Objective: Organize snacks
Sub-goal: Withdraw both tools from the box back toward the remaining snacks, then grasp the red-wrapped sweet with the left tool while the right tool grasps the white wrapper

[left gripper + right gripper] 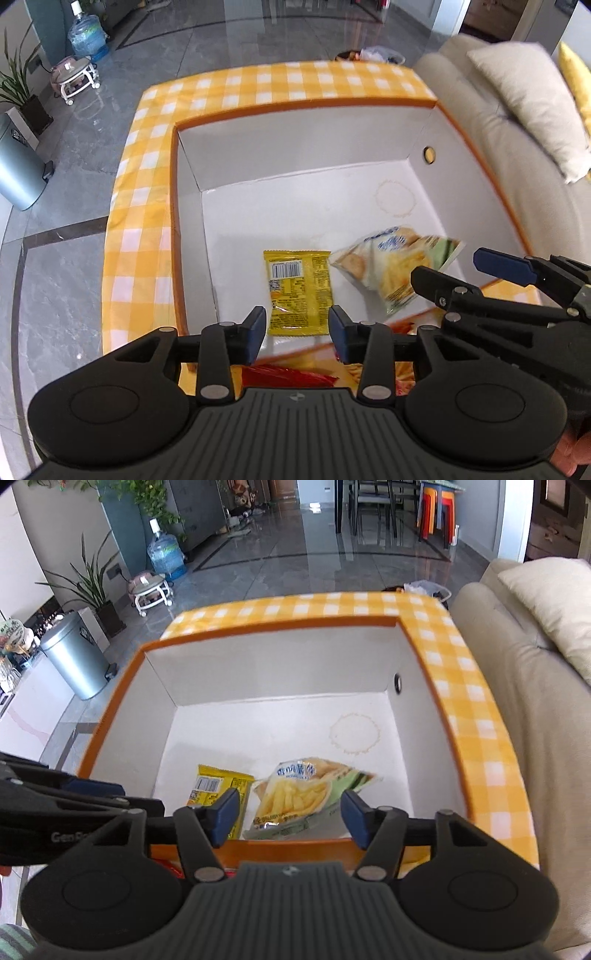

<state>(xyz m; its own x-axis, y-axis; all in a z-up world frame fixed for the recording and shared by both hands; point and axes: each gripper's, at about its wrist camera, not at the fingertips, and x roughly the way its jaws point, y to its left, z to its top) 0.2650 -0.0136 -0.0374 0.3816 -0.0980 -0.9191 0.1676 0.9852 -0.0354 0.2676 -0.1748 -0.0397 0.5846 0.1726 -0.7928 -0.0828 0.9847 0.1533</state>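
A white box with an orange rim point(258, 109) point(258, 626) stands on a table with a yellow checked cloth. On its floor lie a small yellow snack packet point(297, 291) point(218, 782) and a pale chips bag point(391, 266) point(299, 794), side by side near the front wall. My left gripper point(297, 332) is open and empty above the box's front edge. My right gripper point(288, 818) is open and empty above the same edge; it also shows in the left wrist view point(454, 269) beside the chips bag. A red packet point(288, 376) lies on the cloth below the left gripper.
A beige sofa point(524, 709) with a cushion point(528, 103) runs along the right of the table. A metal bin point(72, 657), plants, a small stool point(75, 75) and a water jug point(166, 554) stand on the grey floor to the left.
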